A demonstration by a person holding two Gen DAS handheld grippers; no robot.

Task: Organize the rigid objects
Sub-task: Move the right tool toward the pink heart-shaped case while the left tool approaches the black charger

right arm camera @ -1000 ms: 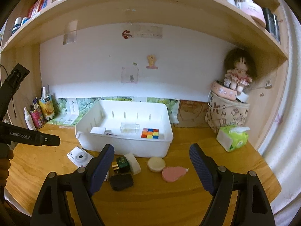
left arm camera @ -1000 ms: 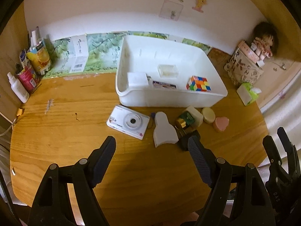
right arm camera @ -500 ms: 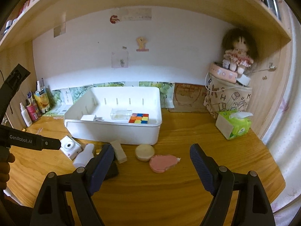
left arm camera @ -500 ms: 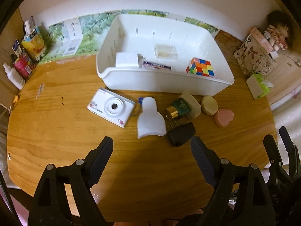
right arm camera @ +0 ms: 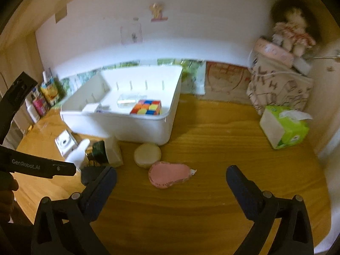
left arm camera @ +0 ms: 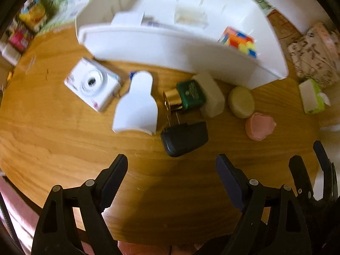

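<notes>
Wooden desk (left arm camera: 63,144) fills both views. White bin (left arm camera: 170,42) sits at 12 o'clock in the left wrist view, at 10 o'clock in the right. Inside it: a colour cube (right arm camera: 146,107) toward the right end, a clear box (right arm camera: 127,101) behind it, a small white box (left arm camera: 127,19) at the left end.

Loose things lie on the desk in a row just in front of the bin. In the left wrist view, from 10 o'clock across to 3 o'clock:
- white camera (left arm camera: 93,86), lens up
- white bottle (left arm camera: 137,106), lying flat, neck toward the bin
- green and gold piece (left arm camera: 187,95), touching a white block (left arm camera: 212,95)
- black plug adapter (left arm camera: 184,138), prongs toward the green piece, nearest the left gripper
- cream round tin (left arm camera: 241,102)
- pink case (left arm camera: 259,126), just beside the tin

Green tissue box (right arm camera: 283,127) at 3 o'clock in the right view, well apart from the row. Doll (right arm camera: 293,29) on a patterned bag at 1 o'clock.

Left gripper (left arm camera: 172,170): fingers spread, nothing between them, over bare desk at 6 o'clock of the adapter.

Right gripper (right arm camera: 170,180): jaws have just been opening, now wide; the pink case lies just beyond the gap, untouched. Frames blurred.
</notes>
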